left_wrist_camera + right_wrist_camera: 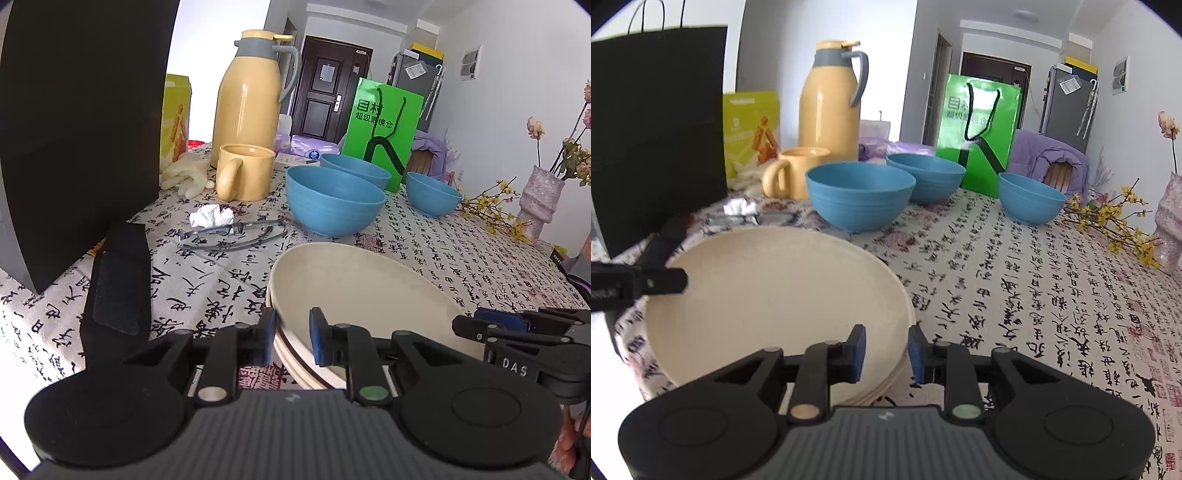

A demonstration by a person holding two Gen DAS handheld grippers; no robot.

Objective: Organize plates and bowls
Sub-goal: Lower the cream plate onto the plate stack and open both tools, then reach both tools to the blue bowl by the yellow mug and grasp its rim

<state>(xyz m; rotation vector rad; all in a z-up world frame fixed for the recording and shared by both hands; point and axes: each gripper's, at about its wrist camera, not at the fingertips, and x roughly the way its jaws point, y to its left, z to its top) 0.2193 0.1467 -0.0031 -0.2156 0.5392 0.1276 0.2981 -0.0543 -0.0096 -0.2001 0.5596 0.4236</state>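
Observation:
A stack of cream plates (364, 291) (775, 291) lies on the calligraphy-print tablecloth, close in front of both grippers. My left gripper (293, 332) straddles the stack's left rim with its blue pads slightly apart and not clamped. My right gripper (886, 349) straddles the right rim the same way, and a sliver of cloth shows beside one pad. Each gripper also shows in the other's view: the right gripper (469, 328) and the left gripper (677, 280). Three blue bowls stand upright behind the plates: a large one (334, 199) (860, 197), one behind it (356, 168) (927, 175) and a smaller one to the right (432, 194) (1030, 199).
A yellow mug (245, 171), yellow thermos (249, 99), glasses (232, 234) and crumpled tissue (210, 216) sit left of the bowls. A black bag (81, 129) stands at far left with a black strap (118, 291) before it. A green bag (382, 129) stands behind; a vase (537, 205) is at right.

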